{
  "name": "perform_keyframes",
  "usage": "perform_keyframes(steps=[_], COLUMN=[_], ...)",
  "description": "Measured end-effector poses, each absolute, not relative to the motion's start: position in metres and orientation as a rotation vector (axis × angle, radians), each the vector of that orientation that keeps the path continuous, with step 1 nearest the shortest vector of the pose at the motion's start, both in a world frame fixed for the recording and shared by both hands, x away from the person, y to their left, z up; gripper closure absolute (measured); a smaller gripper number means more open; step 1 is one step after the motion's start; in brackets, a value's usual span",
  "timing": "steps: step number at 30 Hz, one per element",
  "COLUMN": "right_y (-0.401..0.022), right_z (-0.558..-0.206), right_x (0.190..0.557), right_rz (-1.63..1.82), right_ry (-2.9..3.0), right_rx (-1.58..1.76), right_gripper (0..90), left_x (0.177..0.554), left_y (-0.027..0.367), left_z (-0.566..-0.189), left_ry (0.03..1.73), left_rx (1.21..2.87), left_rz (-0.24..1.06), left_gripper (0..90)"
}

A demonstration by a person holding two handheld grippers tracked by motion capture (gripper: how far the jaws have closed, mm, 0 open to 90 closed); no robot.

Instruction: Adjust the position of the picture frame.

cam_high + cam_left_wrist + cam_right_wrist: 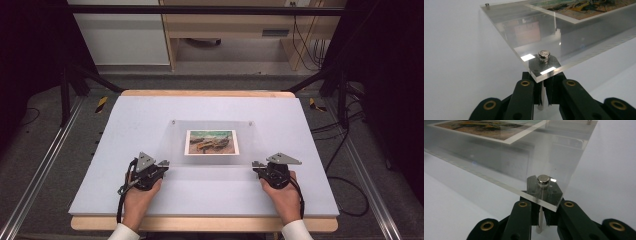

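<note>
A clear acrylic panel stands raised on short corner posts in the middle of the white table top, with a landscape picture under it. My left gripper is at the panel's near left corner. In the left gripper view its jaws reach under the corner, below a metal stud, and are shut on the thin corner post. My right gripper is at the near right corner, likewise shut on the post beneath its stud.
The white top lies on a wooden board whose edge shows front and back. Aluminium rails run along both sides on the grey floor. Black frame struts and loose cables stand beside the table, and cabinets are beyond it.
</note>
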State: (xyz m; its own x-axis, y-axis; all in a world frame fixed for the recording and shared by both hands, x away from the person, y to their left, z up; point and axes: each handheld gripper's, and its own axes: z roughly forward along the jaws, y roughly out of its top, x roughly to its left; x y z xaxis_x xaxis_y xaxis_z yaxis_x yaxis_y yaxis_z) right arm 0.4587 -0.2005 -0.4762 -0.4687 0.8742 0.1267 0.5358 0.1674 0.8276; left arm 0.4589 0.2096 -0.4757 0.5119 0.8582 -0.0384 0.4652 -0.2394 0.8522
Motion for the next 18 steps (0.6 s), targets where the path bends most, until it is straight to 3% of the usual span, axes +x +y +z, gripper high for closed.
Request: perform_keyframes(steps=[8,18], right_y=[-0.2010,-0.2076], right_z=[-0.4764,-0.4706], right_x=[0.4584,0.4487], right_rz=[1.233,1.221], right_ry=[2.077,2.054], right_rx=[1.348,1.365], right_gripper=[78.5,41.0], left_x=[0.4597,0.4551], left_y=[0.2109,0.2170], left_z=[-0.4758,-0.4738], left_ry=[1.096,1.111], left_rx=[1.893,1.919], left_rz=[0.564,0.549], left_gripper=[78.1,47.5])
